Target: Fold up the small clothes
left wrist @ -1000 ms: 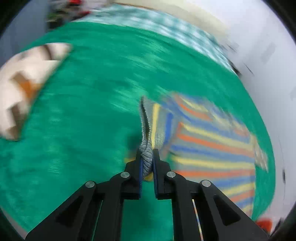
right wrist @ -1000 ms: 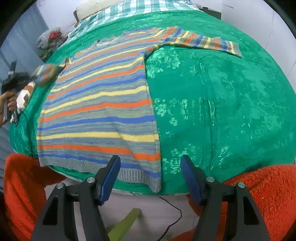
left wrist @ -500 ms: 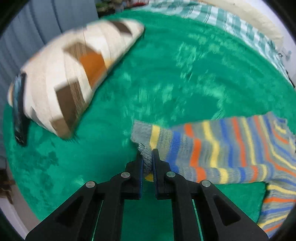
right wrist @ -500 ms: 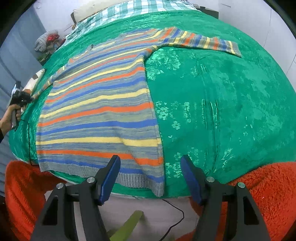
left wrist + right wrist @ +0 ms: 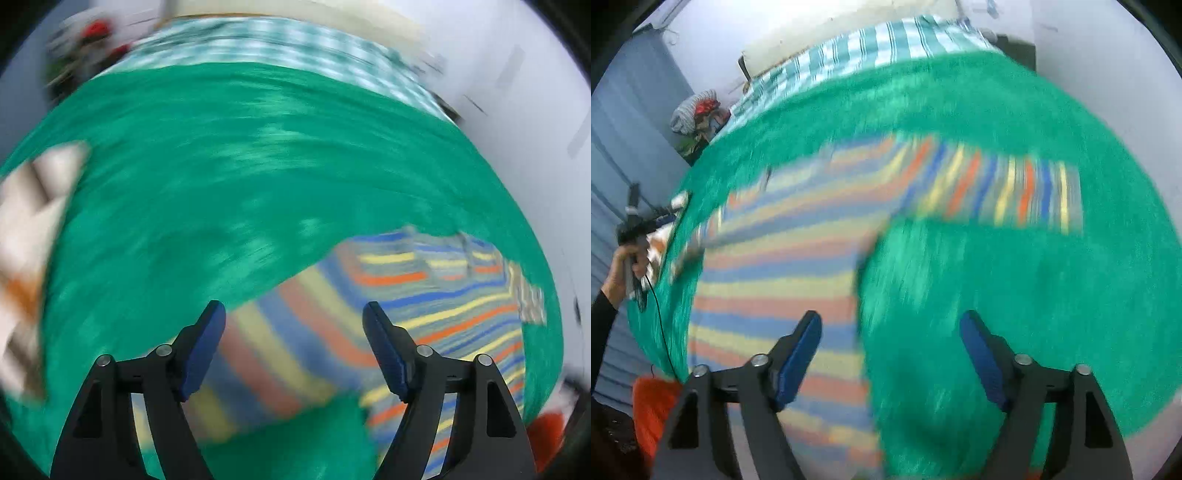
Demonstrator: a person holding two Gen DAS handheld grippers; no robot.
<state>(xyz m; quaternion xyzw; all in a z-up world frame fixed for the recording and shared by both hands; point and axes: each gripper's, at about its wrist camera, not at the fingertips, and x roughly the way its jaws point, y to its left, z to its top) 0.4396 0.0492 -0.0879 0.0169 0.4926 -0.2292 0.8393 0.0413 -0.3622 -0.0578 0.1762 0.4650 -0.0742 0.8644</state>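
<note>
Since half a second ago the left gripper (image 5: pixel 293 332) has let go of the sleeve cuff, and its jaws now stand wide apart with nothing between them. That sleeve (image 5: pixel 280 343) lies straight on the green blanket (image 5: pixel 221 192) just under the fingers, probably put there so the arm of the striped sweater (image 5: pixel 783 266) is flat before any fold. Both views are blurred, so both hands seem to be moving. The right gripper (image 5: pixel 890 350) is also wide and empty, hanging over the sweater's body near its side edge. The other sleeve (image 5: pixel 997 192) stretches out to the far right on the blanket. I judge the spreading is finished and folding is not yet begun. A patterned pillow (image 5: pixel 26 236) lies at the left edge.
</note>
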